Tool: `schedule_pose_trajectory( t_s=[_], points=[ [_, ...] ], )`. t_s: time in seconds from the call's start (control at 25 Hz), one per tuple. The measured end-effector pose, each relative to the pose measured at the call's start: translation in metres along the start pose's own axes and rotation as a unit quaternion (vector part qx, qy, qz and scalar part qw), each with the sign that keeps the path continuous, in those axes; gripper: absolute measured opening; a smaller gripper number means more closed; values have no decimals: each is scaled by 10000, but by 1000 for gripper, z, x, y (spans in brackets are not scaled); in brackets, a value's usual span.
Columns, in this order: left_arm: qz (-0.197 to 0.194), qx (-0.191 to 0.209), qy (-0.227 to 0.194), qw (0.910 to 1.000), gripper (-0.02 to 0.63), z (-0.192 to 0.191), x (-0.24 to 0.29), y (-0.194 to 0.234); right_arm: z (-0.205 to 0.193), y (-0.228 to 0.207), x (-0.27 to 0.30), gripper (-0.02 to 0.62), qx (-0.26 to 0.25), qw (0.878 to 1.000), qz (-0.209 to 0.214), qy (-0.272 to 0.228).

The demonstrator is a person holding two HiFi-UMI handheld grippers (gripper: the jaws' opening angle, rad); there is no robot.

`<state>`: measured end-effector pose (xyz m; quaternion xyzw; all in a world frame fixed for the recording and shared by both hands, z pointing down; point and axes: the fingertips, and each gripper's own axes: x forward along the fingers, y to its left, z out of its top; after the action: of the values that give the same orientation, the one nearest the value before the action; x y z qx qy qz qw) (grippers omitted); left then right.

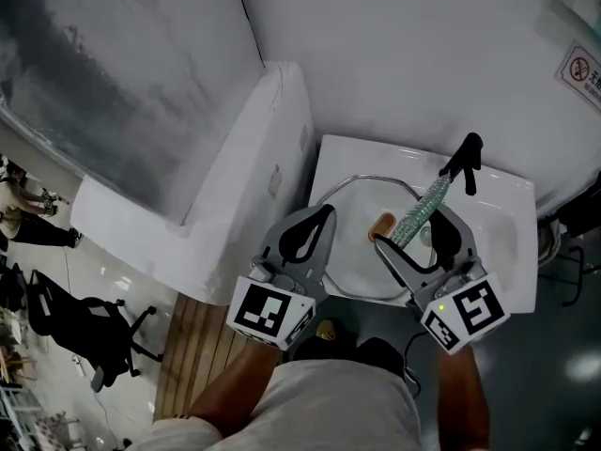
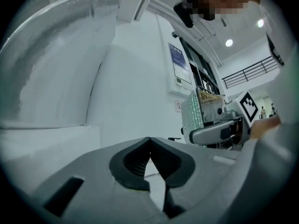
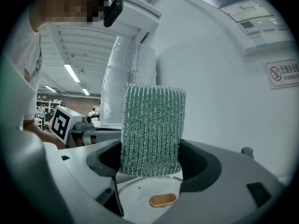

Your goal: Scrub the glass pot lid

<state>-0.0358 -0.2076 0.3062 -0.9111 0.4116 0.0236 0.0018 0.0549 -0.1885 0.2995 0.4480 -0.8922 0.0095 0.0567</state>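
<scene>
Glass pot lid [image 1: 362, 259] lies in the sink [image 1: 512, 242] at twelve o'clock, where the right gripper [image 3: 150, 158], clamped on a green scourer [image 3: 152, 129], should press flat while the left gripper [image 2: 149, 143], jaws together and empty, steadies the rim.

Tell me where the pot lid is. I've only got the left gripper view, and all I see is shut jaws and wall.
Observer: In the head view the lid lies flat in the sink, with its knob up.
Operator: Is my left gripper near it?
Observer: The left gripper sits over the lid's left rim in that view.
Operator: And the sponge?
Observer: The right gripper clamps the sponge upright. Its own view shows the knob just below the sponge's lower edge, and the sponge looks clear of the glass.
</scene>
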Motion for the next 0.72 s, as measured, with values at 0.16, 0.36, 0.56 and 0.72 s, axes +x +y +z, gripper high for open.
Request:
schedule_pose_trajectory(
  t_s=[0.16,0.36,0.56,0.72],
  points=[
    [25,-42,133,9999,15,-8,10,5,-3,-7,13,348,-56,9998,115,144],
    [179,-67,313,9993,15,-18,21,10,-9,-18,26,348,-148,9986,354,364],
    [500,-171,548,9971,15,-30,24,18,-20,-22,39,348,-217,9947,736,677],
    [787,-301,816,9931,17,-47,23,26,-29,-26,51,348,-332,9909,959,888]
  ],
)
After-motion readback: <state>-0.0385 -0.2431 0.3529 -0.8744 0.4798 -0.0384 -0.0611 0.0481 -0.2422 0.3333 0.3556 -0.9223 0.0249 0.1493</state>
